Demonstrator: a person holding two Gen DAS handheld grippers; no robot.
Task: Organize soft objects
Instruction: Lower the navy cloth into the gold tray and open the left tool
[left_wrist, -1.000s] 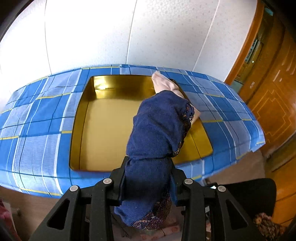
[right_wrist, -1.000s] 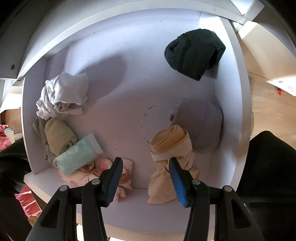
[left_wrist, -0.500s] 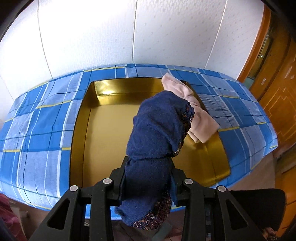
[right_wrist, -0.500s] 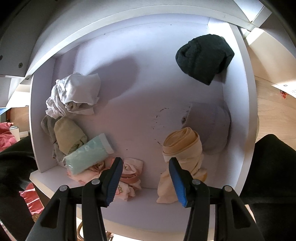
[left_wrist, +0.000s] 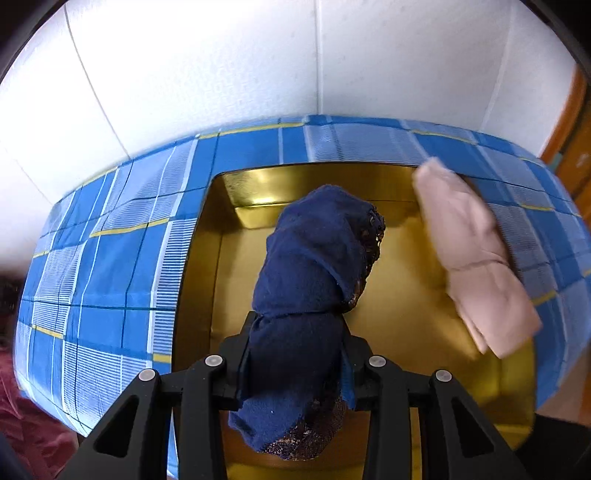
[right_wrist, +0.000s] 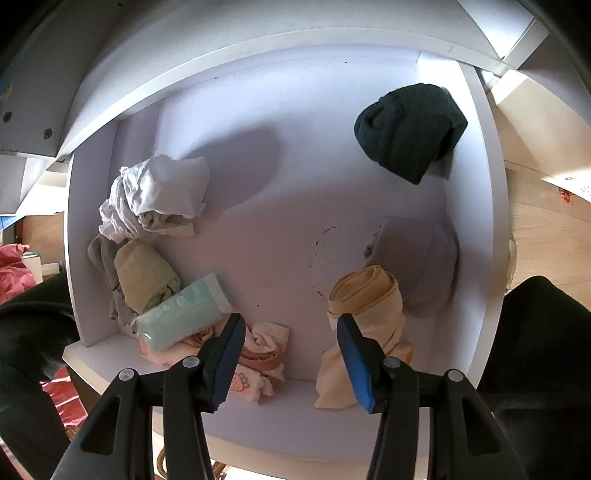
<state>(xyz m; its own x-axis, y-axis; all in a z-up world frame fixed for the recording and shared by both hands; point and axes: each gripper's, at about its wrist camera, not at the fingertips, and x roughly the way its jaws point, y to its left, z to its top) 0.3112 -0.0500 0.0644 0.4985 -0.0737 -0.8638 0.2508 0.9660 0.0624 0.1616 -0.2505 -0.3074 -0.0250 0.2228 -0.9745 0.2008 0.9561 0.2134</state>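
Observation:
My left gripper (left_wrist: 295, 354) is shut on a rolled navy-blue cloth (left_wrist: 314, 266), which hangs above a shiny gold tray (left_wrist: 399, 306). A pale pink rolled cloth (left_wrist: 476, 258) lies along the tray's right side. My right gripper (right_wrist: 290, 347) is open over a white drawer (right_wrist: 280, 192), with nothing between its blue-padded fingers. A tan rolled cloth (right_wrist: 365, 295) lies just right of its right finger, and a pink patterned cloth (right_wrist: 258, 347) sits by its left finger. A dark bundle (right_wrist: 408, 129), a lilac bundle (right_wrist: 417, 258), a white cloth (right_wrist: 162, 195), an olive roll (right_wrist: 144, 273) and a mint pack (right_wrist: 184, 314) also lie in the drawer.
The gold tray rests on a blue checked cloth (left_wrist: 110, 277) over a surface against a white wall (left_wrist: 221, 74). An orange wooden door (left_wrist: 576, 140) stands at far right. Wooden floor (right_wrist: 543, 221) shows right of the drawer, and a dark sleeve (right_wrist: 535, 350) sits at lower right.
My left gripper has carried the navy cloth closer over the gold tray, which now looks larger, with the pink cloth shifted to the right. The right gripper has barely moved.

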